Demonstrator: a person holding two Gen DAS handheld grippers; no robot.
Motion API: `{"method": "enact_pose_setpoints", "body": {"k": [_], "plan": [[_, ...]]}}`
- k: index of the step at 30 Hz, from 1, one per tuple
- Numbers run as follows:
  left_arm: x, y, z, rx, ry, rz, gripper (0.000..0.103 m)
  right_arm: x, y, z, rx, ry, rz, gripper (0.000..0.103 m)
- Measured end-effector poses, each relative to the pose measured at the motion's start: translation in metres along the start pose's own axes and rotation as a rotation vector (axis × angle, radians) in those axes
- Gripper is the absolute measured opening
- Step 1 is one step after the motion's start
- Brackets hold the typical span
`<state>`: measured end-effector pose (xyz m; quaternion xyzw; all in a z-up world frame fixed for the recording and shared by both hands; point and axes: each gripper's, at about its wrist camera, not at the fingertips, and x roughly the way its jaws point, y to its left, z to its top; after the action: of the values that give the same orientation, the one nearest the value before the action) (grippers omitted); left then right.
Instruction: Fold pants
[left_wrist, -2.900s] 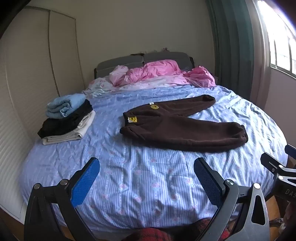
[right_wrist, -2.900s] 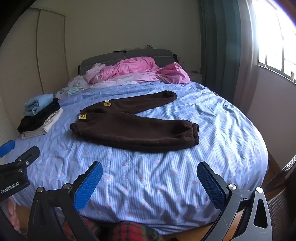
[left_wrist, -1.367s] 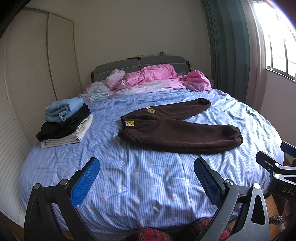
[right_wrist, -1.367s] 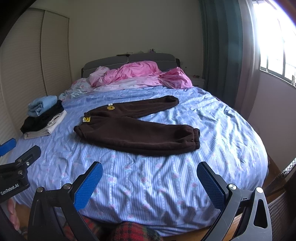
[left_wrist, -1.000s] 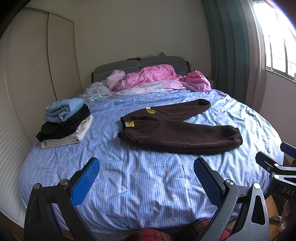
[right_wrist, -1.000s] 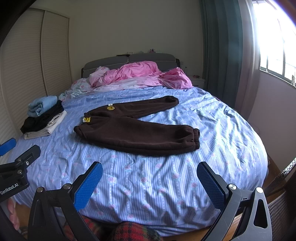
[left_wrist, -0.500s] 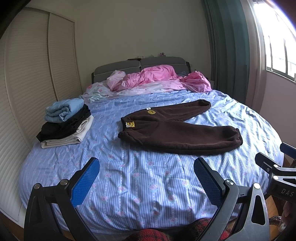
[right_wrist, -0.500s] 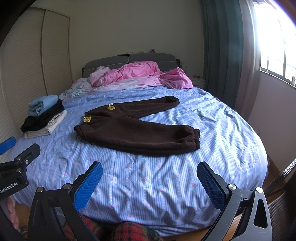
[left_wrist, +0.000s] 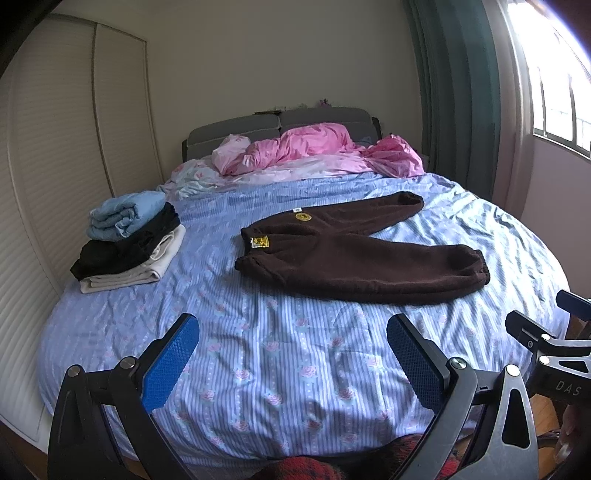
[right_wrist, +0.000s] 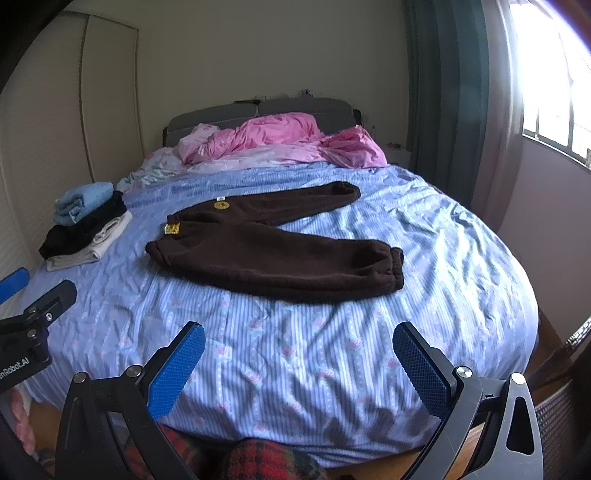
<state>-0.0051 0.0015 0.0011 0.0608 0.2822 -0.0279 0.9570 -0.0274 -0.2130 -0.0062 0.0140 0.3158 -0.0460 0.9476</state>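
Pants (left_wrist: 354, 254) flat on bed | left claw (left_wrist: 291, 362) spread | right claw (right_wrist: 299, 363) spread

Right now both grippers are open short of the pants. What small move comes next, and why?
Probably bring the right gripper forward toward the far leg's cuff. The pants lie flat on the bed with legs splayed apart, unfolded, so the far leg likely goes over the near one first. The left gripper could steady the waistband.
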Motion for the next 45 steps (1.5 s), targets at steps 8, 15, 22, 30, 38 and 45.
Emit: {"method": "enact_pose_setpoints", "body": {"k": [8,15,22,30,38,45], "plan": [[0.028,0.000,-0.002,-0.004,0.027,0.003,0.103,0.032,-0.006,-0.005,0.007,0.036,0.007,0.103],[0.079,0.007,-0.011,-0.020,0.065,0.025,0.103,0.070,-0.005,-0.014,0.029,0.052,-0.018,0.103],[0.153,0.013,-0.018,-0.037,0.126,0.026,0.103,0.131,-0.002,-0.023,0.045,0.101,-0.026,0.103],[0.228,0.022,-0.006,-0.058,0.119,0.026,0.103,0.200,-0.004,-0.019,0.121,0.080,-0.072,0.103],[0.272,0.021,0.012,-0.051,0.212,0.008,0.103,0.247,-0.014,-0.006,0.216,0.158,-0.110,0.103],[0.292,0.035,0.037,-0.129,0.243,0.018,0.103,0.271,-0.027,0.012,0.301,0.230,-0.103,0.103]]}}
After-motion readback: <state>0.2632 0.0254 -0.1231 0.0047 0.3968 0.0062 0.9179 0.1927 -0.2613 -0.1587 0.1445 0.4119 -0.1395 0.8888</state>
